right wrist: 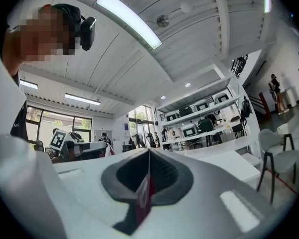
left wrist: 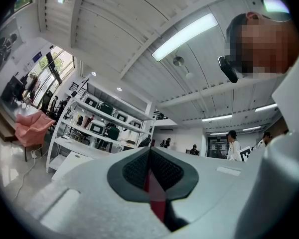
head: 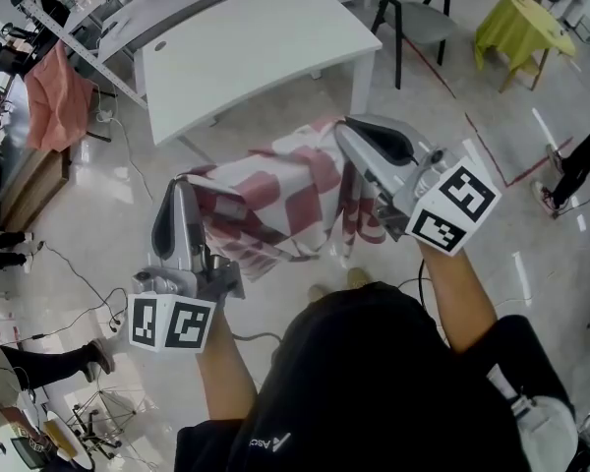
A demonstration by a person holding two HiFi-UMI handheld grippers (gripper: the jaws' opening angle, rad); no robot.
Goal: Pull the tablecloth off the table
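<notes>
A pale, glossy floor (head: 88, 214) spreads under a white table (head: 256, 47) at the far middle. To its right stands a grey chair (head: 418, 18) on black legs, and further right a small table under a yellow-green cover (head: 521, 23). A pink cloth (head: 59, 96) hangs over furniture at the far left, and dark cables (head: 84, 278) trail over the floor on the near left. Red tape lines (head: 489, 155) mark the floor at the right. Overhead, a white ribbed ceiling (left wrist: 114, 44) carries long strip lights (left wrist: 184, 36). White shelving (left wrist: 102, 126) holds equipment, and tall windows (right wrist: 52, 118) let in daylight.
</notes>
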